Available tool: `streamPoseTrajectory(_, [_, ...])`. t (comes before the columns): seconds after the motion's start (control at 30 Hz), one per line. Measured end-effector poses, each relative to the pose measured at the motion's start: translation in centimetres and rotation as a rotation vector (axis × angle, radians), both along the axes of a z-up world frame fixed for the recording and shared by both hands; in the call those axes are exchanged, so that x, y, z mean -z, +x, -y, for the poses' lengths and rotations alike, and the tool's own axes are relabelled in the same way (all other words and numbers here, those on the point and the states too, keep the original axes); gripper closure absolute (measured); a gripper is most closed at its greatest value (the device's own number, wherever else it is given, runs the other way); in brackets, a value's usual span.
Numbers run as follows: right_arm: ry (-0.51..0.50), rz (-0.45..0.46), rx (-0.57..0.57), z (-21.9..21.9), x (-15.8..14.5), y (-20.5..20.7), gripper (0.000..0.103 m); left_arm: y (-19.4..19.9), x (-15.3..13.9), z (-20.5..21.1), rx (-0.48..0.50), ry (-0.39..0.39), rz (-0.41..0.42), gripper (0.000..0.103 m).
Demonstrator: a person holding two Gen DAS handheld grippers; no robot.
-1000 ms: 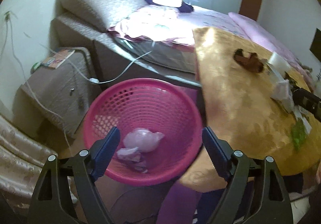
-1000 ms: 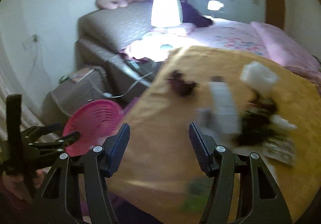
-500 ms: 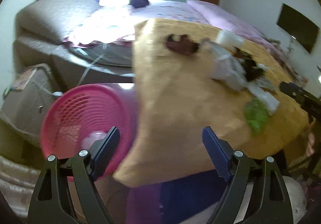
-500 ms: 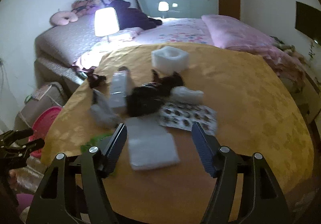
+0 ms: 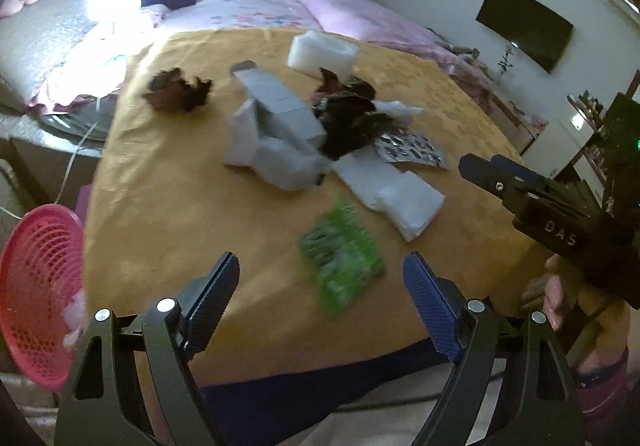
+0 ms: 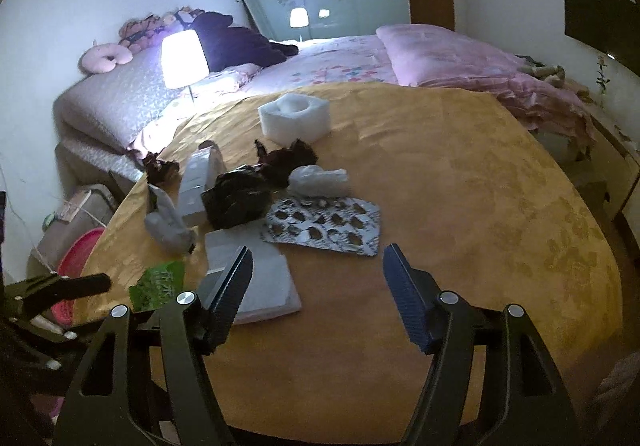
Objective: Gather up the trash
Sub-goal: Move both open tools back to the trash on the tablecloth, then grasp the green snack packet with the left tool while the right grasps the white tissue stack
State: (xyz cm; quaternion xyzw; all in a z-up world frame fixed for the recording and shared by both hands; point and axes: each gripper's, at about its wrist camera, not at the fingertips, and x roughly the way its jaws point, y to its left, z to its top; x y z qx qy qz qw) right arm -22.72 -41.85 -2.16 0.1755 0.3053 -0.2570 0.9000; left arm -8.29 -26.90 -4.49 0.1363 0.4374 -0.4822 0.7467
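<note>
Trash lies on a round table under a golden cloth (image 6: 480, 206). My left gripper (image 5: 320, 286) hangs open and empty at the table's near edge, with a green wrapper (image 5: 342, 258) just beyond its fingertips. Further on lie a white flat packet (image 5: 404, 202), a grey carton (image 5: 280, 126), a dark crumpled bag (image 5: 348, 118), a brown crumpled wrapper (image 5: 176, 92) and a white foam block (image 5: 322, 52). My right gripper (image 6: 318, 278) is open and empty above the cloth. Its left finger overlaps the white packet (image 6: 256, 278); a patterned foil sheet (image 6: 328, 224) lies just ahead. The pink basket (image 5: 38, 294) stands on the floor, left of the table.
A bed with pink bedding (image 6: 440, 54) runs behind the table, and a lit lamp (image 6: 182, 58) stands at its left. A grey bedside cabinet (image 6: 80, 214) with cables is beside the basket. A hand (image 5: 560, 286) holds the right gripper at the table's right edge.
The left view has swung from over the pink basket to the table, so the basket now sits at the far left. The right gripper swung onto the trash pile and its jaws widened.
</note>
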Motion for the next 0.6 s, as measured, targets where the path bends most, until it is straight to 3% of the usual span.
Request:
streamPoseTrajectory(0.23, [0.009, 0.010, 0.022, 0.8, 0.0, -0.7, 0.037, 0.1, 1.1, 1.7, -0.010, 0.007, -0.004, 0.026])
streamPoseTrajectory(0.4, [0.023, 0.002, 0.016, 0.9, 0.5, -0.4, 0.037, 0.4, 1.1, 1.4, -0.017, 0.004, 0.010, 0.064])
streamPoseTrajectory(0.6, [0.027, -0.003, -0.036, 0.0, 1.1, 0.4, 0.037, 0.8, 1.1, 1.0, -0.016, -0.012, 0.000, 0.065])
